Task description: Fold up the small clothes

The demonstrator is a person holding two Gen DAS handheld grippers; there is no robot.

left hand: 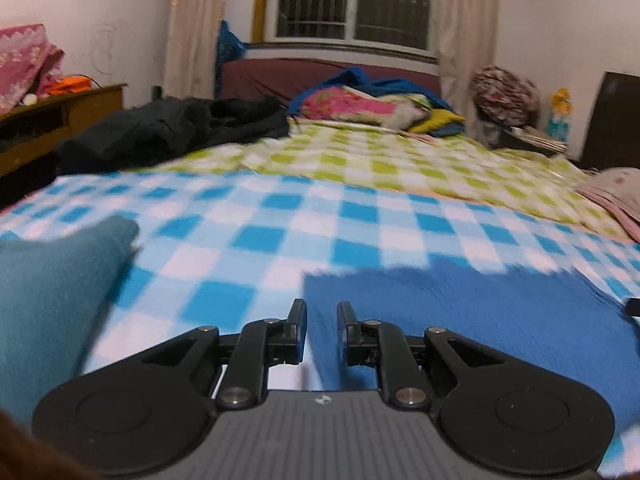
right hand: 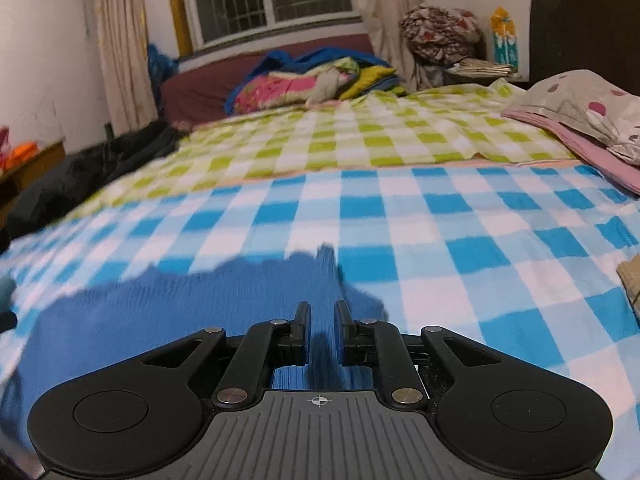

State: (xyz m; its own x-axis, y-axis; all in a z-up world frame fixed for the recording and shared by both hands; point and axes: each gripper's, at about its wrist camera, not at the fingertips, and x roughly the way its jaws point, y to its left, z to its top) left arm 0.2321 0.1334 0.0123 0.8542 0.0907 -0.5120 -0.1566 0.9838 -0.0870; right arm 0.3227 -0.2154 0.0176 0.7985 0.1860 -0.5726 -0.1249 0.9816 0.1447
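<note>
A blue cloth (left hand: 480, 312) lies flat on the blue-and-white checked blanket (left hand: 248, 216); it also shows in the right wrist view (right hand: 200, 312). My left gripper (left hand: 322, 312) hovers over the cloth's left edge, fingers slightly apart and empty. My right gripper (right hand: 322, 312) hovers over the cloth's right part, fingers slightly apart, holding nothing. A teal cloth (left hand: 48, 280) lies at the left. The frames are motion-blurred.
A green checked sheet (right hand: 360, 136) covers the bed beyond. Black clothing (left hand: 172, 128) lies at far left, a pile of colourful bedding (right hand: 304, 80) at the far end, a pink-edged pillow (right hand: 588, 112) at right. A beige item (right hand: 630, 276) sits at the right edge.
</note>
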